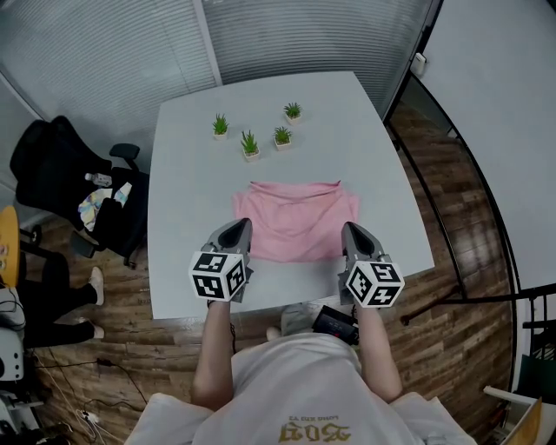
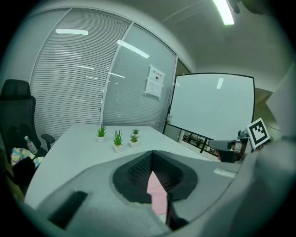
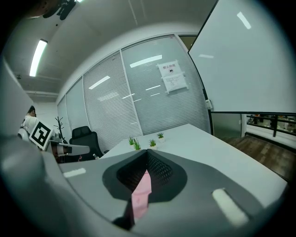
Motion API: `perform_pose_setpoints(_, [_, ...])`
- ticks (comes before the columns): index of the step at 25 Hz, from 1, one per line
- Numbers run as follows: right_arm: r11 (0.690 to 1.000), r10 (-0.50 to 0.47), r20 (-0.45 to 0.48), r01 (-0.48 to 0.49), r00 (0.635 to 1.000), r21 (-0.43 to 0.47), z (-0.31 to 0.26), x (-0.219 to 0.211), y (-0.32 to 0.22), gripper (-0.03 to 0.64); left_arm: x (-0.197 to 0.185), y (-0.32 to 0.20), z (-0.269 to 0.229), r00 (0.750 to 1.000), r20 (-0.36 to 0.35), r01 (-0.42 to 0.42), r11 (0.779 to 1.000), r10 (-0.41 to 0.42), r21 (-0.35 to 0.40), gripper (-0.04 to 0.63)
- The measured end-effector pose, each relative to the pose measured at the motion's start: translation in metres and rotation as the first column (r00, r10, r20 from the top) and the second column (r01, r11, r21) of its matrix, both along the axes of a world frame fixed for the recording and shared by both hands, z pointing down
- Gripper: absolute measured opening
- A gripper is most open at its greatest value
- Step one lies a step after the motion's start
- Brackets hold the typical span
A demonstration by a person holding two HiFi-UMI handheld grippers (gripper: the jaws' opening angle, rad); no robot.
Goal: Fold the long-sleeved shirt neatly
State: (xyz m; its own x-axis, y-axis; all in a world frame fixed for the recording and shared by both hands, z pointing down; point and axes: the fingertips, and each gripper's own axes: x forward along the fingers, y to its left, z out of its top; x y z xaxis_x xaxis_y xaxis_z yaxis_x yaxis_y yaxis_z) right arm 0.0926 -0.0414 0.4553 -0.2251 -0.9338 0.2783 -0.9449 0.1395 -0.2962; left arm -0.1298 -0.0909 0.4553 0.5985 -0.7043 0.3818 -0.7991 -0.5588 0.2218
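Your left gripper [image 1: 241,226] and right gripper [image 1: 351,229] are closed, with tips over the soft, flat-folded pink cloth shirt [image 1: 295,217] at frame centre.

Even, bright overhead light from ceiling tubes [image 2: 224,12]; soft shadows, mild glare on blinds [image 2: 69,83]. Both gripper views were fisheye with dark vignetted corners; near housings blurred. Head view bent at edges.
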Motion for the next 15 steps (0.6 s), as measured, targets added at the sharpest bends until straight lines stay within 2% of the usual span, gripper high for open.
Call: perform_pose_setpoints(15, [0.999, -0.040, -0.020, 0.040, 0.999, 0.006, -0.004, -0.013, -0.006, 0.012, -0.008, -0.004, 0.005, 1.000, -0.011, -0.009, 1.000, 0.009, -0.005, 0.004])
